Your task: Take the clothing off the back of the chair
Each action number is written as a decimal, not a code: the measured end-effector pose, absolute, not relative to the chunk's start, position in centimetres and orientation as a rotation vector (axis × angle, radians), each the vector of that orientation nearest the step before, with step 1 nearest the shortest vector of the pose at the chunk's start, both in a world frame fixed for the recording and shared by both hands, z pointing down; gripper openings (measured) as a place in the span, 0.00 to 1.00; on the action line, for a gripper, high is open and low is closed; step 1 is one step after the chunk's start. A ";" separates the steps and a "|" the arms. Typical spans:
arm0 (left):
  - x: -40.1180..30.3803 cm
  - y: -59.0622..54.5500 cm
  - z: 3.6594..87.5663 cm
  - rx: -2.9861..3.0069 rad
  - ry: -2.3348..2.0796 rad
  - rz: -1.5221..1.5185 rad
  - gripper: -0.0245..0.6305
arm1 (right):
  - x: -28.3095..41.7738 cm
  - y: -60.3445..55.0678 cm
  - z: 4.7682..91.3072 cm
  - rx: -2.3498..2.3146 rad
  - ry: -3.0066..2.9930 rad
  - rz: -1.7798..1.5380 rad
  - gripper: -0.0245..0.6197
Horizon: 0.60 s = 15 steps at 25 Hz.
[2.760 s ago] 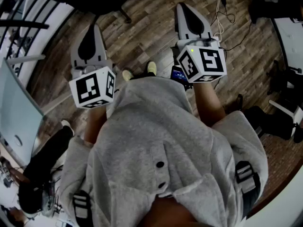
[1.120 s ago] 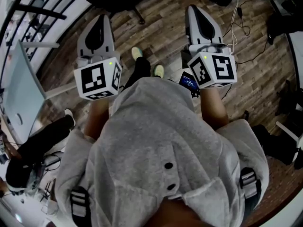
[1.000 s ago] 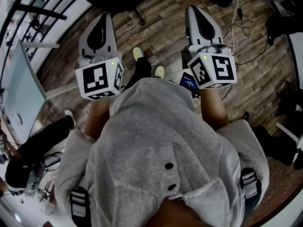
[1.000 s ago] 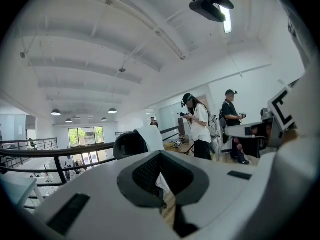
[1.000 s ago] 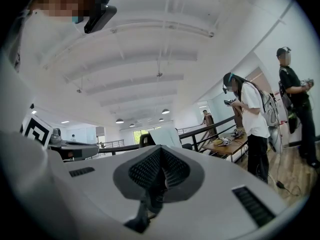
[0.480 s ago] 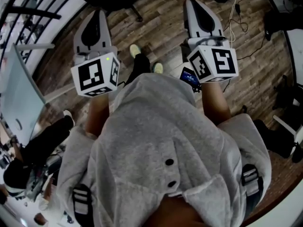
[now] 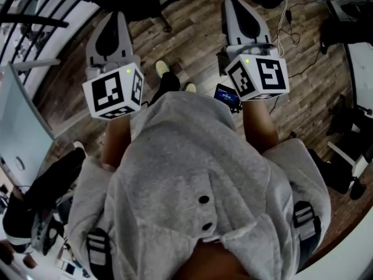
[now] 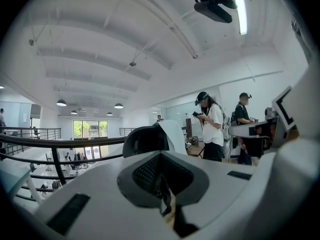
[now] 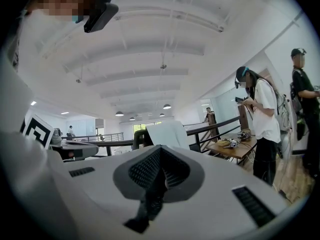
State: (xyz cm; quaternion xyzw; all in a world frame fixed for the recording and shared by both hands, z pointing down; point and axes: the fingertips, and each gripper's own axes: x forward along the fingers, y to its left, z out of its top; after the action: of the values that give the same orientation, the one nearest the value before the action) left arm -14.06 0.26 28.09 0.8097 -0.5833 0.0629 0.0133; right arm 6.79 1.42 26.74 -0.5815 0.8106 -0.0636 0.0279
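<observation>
The left gripper (image 7: 111, 22) and right gripper (image 7: 236, 7) are both closed and empty. The chair (image 8: 145, 140) stands ahead of them, out of reach; the clothing on its back is hard to make out. It is probably soft and light: pinch a fold over the backrest's top.

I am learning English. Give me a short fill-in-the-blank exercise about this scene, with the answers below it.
1. The left gripper is held above a ___ floor.
2. The right gripper has its jaws ___, with nothing between them.
3. A person in a white shirt stands at the ___ of the right gripper view.
4. The top of the person holding the grippers is ___.

Answers: wooden; shut; right; grey
</observation>
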 end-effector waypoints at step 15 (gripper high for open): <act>-20.4 -9.5 29.1 2.467 -1.795 0.181 0.05 | 0.4 -8.8 27.2 -1.828 2.564 -0.214 0.06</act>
State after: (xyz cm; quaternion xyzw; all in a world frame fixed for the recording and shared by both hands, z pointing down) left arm -20.38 -9.52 29.10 0.8065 -0.5868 0.0590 0.0425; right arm 0.44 -8.81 27.16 -0.5791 0.8124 -0.0678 -0.0071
